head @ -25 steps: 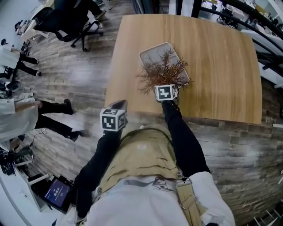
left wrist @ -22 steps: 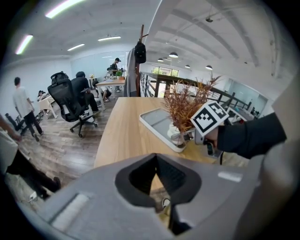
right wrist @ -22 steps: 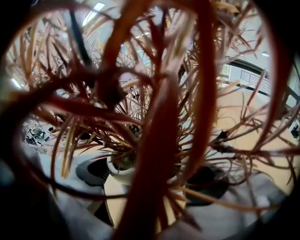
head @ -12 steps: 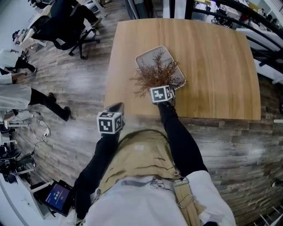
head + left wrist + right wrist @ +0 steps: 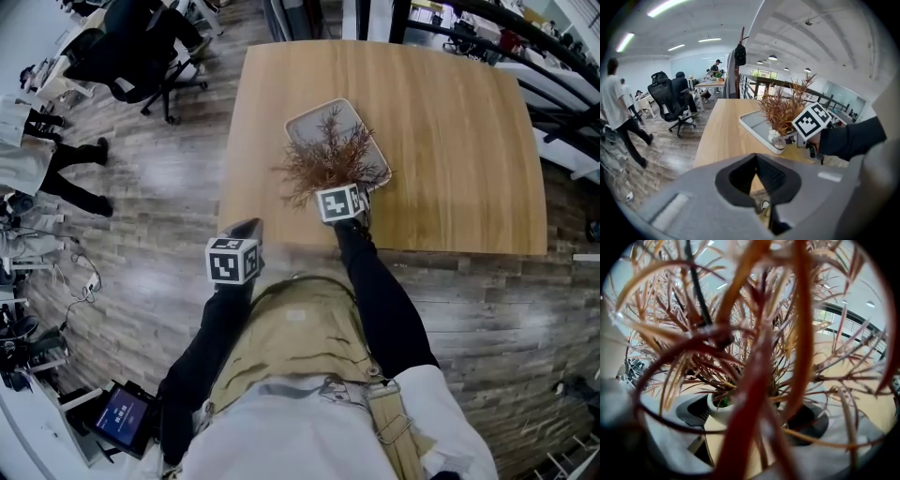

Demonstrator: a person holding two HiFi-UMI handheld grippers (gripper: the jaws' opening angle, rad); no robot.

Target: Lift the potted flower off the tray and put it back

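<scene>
The potted flower, a bush of dry red-brown leaves in a small white pot, is at the near corner of the grey tray on the wooden table. My right gripper reaches in from the table's near edge, its dark pads on both sides of the white pot; leaves fill the right gripper view. Whether the pot rests on the tray or hangs just above it, I cannot tell. My left gripper hovers off the table's near left corner, jaws shut on nothing.
The table's near edge runs just under my right gripper. Black office chairs and a walking person are on the wood floor at the left. A small screen lies low at the left. A railing and desks stand behind the table.
My right gripper stays at the pot by the tray's near corner, and my left gripper holds its place. The head view has shifted a little. People at the left have walked on.
</scene>
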